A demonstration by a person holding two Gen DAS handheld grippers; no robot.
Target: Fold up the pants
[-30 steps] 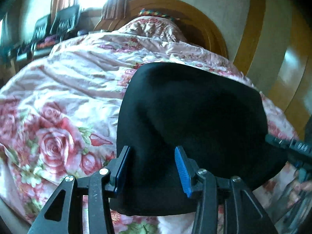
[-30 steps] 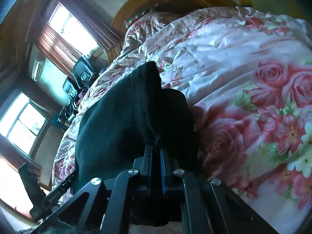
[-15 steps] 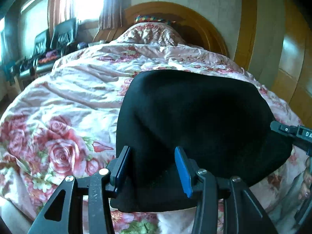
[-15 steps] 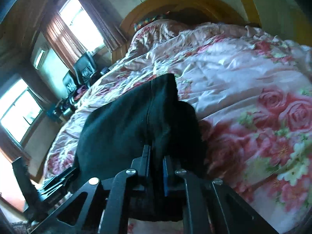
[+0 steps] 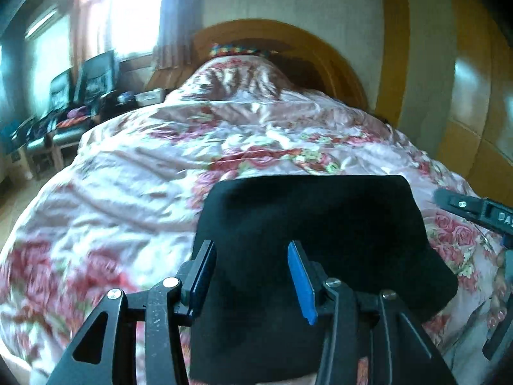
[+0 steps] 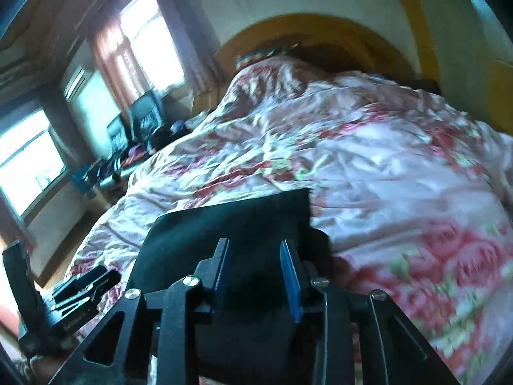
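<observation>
The black pants point(image 5: 320, 218) lie folded into a flat, roughly square bundle on the floral bedspread point(image 5: 128, 176). My left gripper point(image 5: 250, 247) hovers over the bundle's near edge, open, its blue pads clear of the cloth. In the right wrist view the pants point(image 6: 224, 221) lie flat beneath my right gripper point(image 6: 255, 243). Its jaws are opening; black cloth shows through the gap, but the pads do not press on it. Each gripper appears in the other's view: the right gripper point(image 5: 474, 208) at the far right, the left gripper point(image 6: 83, 285) at the lower left.
A pink rose-patterned quilt point(image 6: 400, 176) covers the whole bed and rises over a heap point(image 5: 237, 77) by the arched wooden headboard point(image 5: 336, 57). Dark chairs point(image 5: 93, 77) stand under bright windows on the left. Wooden wardrobe panels point(image 5: 474, 112) line the right side.
Both grippers have lifted and drawn back from the pants. The right jaws, earlier shut on a raised fold of black cloth, have parted, and the fold now lies flat.
</observation>
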